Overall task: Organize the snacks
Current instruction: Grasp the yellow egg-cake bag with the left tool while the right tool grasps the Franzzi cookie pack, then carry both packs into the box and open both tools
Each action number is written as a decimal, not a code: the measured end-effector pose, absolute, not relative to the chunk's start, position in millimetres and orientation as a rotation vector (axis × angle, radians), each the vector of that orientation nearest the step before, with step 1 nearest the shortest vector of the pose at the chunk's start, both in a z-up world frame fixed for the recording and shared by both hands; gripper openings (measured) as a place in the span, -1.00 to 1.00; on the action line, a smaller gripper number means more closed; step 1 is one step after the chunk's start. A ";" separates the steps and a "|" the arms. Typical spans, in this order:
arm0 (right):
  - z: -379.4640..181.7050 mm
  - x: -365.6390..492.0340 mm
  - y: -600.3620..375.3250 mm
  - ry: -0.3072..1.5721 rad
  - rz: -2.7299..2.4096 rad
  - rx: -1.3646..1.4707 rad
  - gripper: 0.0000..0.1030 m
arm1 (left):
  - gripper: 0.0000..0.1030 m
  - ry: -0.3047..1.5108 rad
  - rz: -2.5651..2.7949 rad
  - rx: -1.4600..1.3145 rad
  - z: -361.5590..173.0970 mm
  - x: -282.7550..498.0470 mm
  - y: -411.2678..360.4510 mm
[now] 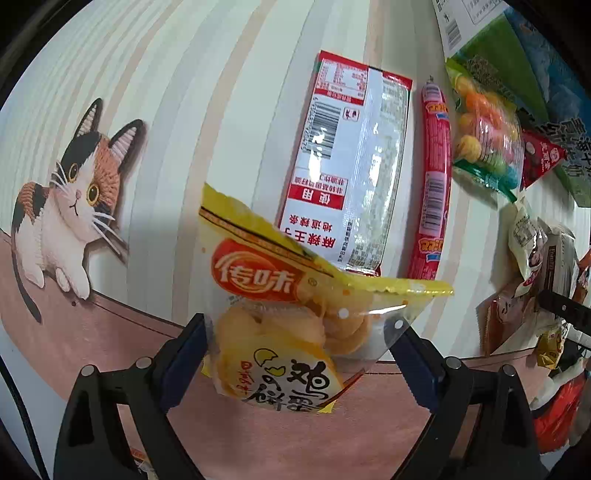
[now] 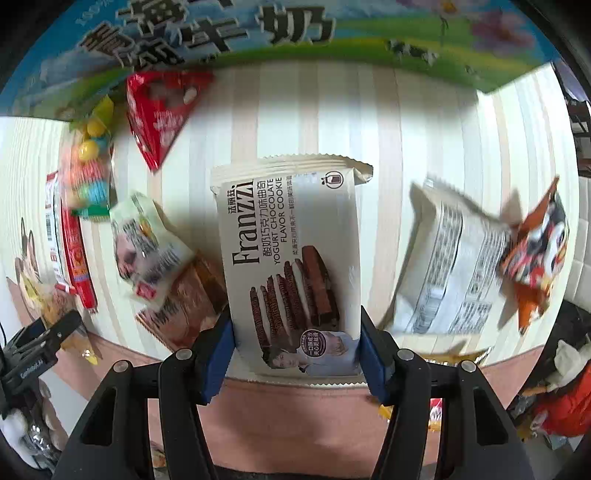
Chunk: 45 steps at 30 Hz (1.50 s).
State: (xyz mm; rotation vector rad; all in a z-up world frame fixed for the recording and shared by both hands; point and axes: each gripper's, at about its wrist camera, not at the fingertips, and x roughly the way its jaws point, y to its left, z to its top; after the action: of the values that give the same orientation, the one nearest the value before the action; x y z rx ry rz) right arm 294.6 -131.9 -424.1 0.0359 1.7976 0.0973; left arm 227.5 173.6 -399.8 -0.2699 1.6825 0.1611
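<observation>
My left gripper (image 1: 299,332) is shut on a yellow egg-cake snack bag (image 1: 280,314) and holds it above the mat. Beyond it lie a red-and-white spicy strip packet (image 1: 347,162) and a red sausage stick (image 1: 432,181). My right gripper (image 2: 297,343) is shut on a white Franzzi chocolate cookie pack (image 2: 291,262), its blue pads pressed on both long sides. The left gripper (image 2: 40,339) also shows at the left edge of the right wrist view.
A striped mat (image 1: 184,110) with a cat picture (image 1: 70,192) covers the table. A candy bag (image 1: 484,136), a red triangular packet (image 2: 159,110), a milk carton (image 2: 221,33), a small white packet (image 2: 147,243), a brown packet (image 2: 184,306), a white packet (image 2: 447,266) and an orange packet (image 2: 535,251) lie around.
</observation>
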 end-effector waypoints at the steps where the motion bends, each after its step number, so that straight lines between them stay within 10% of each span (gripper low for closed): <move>1: -425.8 293.4 -133.2 1.797 0.095 0.048 0.24 | 0.85 1.684 0.160 -0.267 -398.0 228.9 173.1; 13: -433.8 294.7 -137.7 1.788 0.043 0.070 0.25 | -0.05 1.704 0.203 -0.233 -404.4 219.5 166.4; 45: -321.1 256.6 -133.2 1.609 0.209 0.147 0.21 | -0.19 1.486 0.146 -0.277 -284.1 189.3 127.1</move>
State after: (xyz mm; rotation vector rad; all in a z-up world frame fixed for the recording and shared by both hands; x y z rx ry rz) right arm 256.6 -133.2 -321.1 0.1469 1.6087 0.2093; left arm 189.3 127.1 -284.1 -0.2766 1.4856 0.1462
